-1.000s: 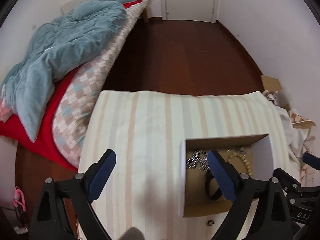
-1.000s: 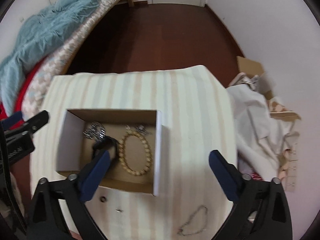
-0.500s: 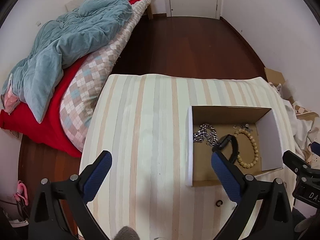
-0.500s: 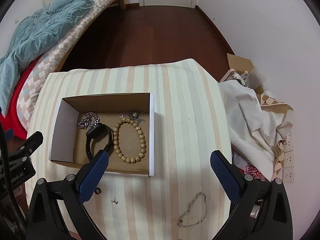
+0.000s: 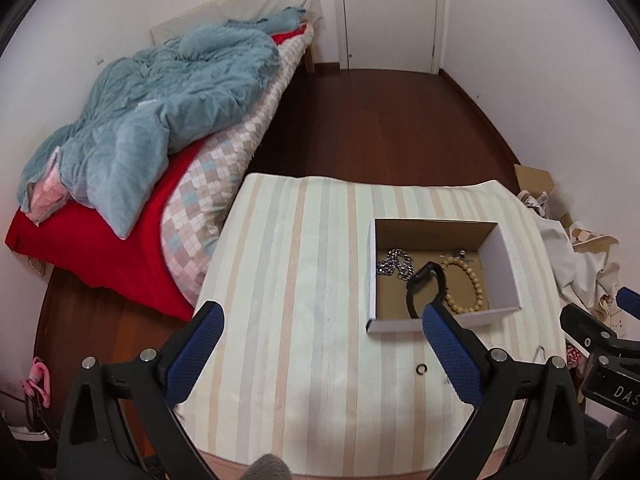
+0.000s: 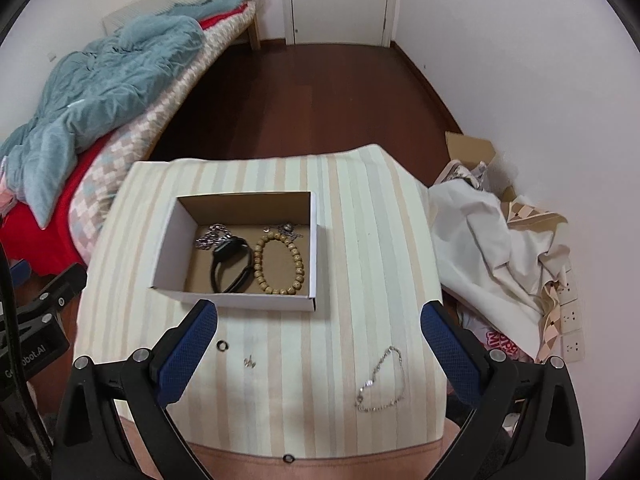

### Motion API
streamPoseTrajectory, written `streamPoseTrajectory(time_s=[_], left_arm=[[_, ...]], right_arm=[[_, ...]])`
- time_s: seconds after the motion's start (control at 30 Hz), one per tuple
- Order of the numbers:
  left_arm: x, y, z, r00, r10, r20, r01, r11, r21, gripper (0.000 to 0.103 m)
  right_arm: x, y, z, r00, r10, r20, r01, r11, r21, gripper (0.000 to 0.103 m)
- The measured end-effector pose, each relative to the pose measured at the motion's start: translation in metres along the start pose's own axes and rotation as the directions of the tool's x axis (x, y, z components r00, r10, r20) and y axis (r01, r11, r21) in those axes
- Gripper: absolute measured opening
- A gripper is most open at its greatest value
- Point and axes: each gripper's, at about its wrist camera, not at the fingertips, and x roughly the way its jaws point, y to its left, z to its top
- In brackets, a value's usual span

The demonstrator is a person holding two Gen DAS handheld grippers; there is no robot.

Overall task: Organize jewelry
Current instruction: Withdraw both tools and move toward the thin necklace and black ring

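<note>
From my left wrist camera, my left gripper (image 5: pixel 320 320) has its jaws spread wide, and they have just been opening; nothing is between the blue pads, only the striped cloth of the desk (image 5: pixel 304 280). My right pad covers the near wall of the cardboard box (image 5: pixel 506 264), which stands toward the far right corner of the desk. Inside it I see a silver chain (image 5: pixel 396 265), a black band (image 5: pixel 420 280) partly hidden by my pad, and a beaded bracelet (image 5: pixel 470 284). A small tangled piece at the far wall of the box is too small to name. A small dark ring (image 5: pixel 422 368) lies on the cloth near the front edge, just before the box. At the right border my right gripper (image 5: pixel 600 332) is cut off, so its jaws cannot be judged here.

From my right wrist camera, my right gripper (image 6: pixel 320 320) is also wide open and holds nothing. The box (image 6: pixel 176 240) stands in the middle of the desk, toward the left edge. Near the front edge lie the ring (image 6: pixel 222 345), a tiny metal piece (image 6: pixel 250 361) that I cannot identify, and a thin silver bracelet (image 6: pixel 382 384) near the front right corner. At the left border only part of the body of my left gripper shows.
</note>
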Motion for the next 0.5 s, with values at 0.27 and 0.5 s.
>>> streamPoseTrajectory(time_s=[0.27, 0.5], left_arm=[[-0.065, 0.008, -0.01, 0.995, -0.006, 0.103, 0.006, 1.0, -0.003, 0.101], [-0.099, 0.012, -0.025, 0.987, 0.004, 0.16, -0.003, 1.0, -0.007, 0.101]], right_arm=[[-0.062, 0.006, -0.02, 0.996, 0.029, 0.083, -0.029, 1.0, 0.003, 0.103], [-0.104, 0.0, -0.039, 0.989, 0.024, 0.143, -0.026, 1.0, 0.013, 0.103]])
